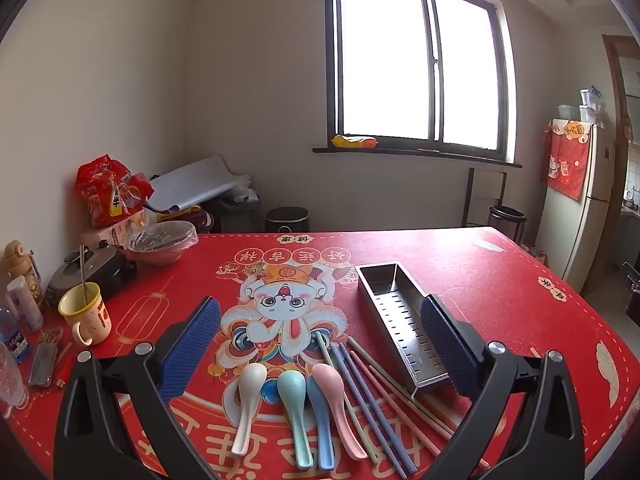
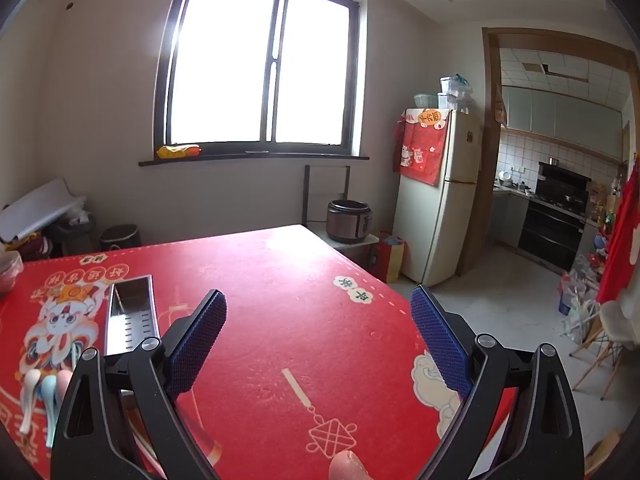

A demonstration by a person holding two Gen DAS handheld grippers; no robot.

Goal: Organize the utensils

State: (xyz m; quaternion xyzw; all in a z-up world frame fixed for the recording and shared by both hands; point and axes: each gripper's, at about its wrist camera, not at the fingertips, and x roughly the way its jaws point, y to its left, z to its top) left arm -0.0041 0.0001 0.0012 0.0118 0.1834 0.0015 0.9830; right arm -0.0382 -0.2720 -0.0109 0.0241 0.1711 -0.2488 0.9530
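Utensils, loose, on a red printed table mat (image 1: pixel 460 256): four pastel ceramic-style soup spoons, namely a white one (image 1: pixel 249 396), a mint-green one (image 1: pixel 295 408), a blue one (image 1: pixel 320 428) and a pink one (image 1: pixel 338 400), laid side by side with bowls toward the far edge and handles toward the near edge; immediately to their right, a fan of long thin pastel chopsticks (image 1: pixel 372 392), blue, pink, green and tan, their long axes running near-right to far-left. Receptacle: an open rectangular stainless-steel tray with a slotted floor (image 1: pixel 396 308), just right of the chopsticks and touching or almost touching the tan ones, its long axis roughly parallel to them and running away toward the far side. Left gripper (image 1: pixel 320 344): black frame, blue textured pads, jaws spread wide with nothing between them, poised above the spoons and chopsticks, which sit directly ahead and below between its fingers. Right gripper (image 2: pixel 320 344): likewise wide and empty, over bare mat; from its camera the tray (image 2: pixel 130 312) and spoons (image 2: pixel 42 396) lie well off to the left. Judgement: the left gripper is much the nearer to every utensil, and any grasp should close across, not along, a handle.
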